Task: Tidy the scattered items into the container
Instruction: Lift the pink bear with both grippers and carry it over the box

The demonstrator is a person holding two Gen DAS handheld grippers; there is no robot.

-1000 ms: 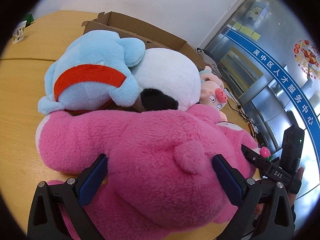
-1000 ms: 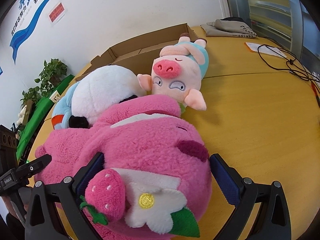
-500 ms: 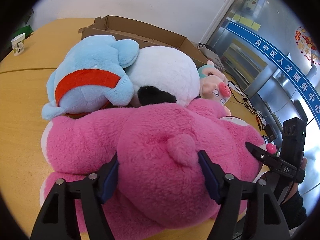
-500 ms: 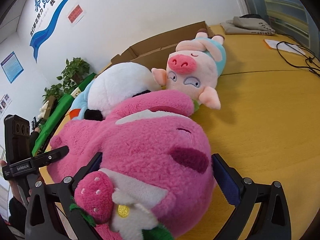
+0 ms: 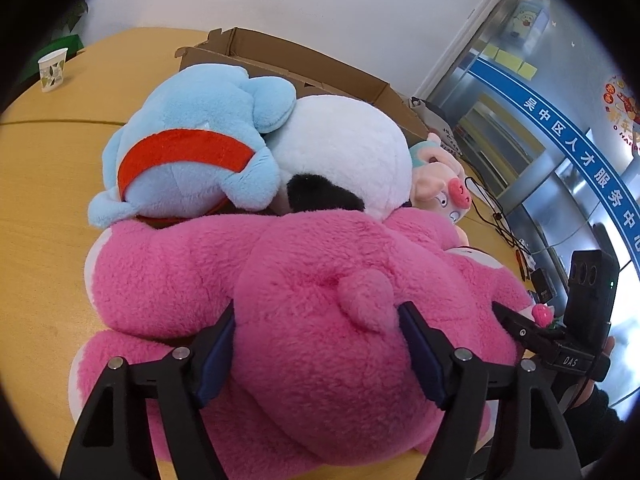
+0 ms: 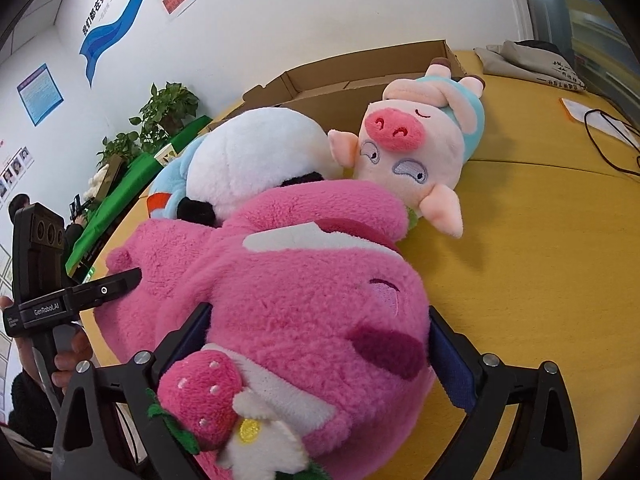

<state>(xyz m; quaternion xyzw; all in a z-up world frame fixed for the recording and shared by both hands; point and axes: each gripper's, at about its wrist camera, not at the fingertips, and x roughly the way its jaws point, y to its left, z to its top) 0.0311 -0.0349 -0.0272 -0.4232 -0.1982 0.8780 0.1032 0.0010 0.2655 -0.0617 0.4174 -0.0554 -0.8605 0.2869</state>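
Left wrist: wooden table (image 5: 44,184), white wall (image 5: 320,4), glass doors (image 5: 560,136).

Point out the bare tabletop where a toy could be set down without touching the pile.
Free: the table right of the pink bear, between the pig and the black cable; also the stretch left of the blue plush, toward the paper cup. Crowded: the plush pile against the cardboard box, with both grippers around the bear.
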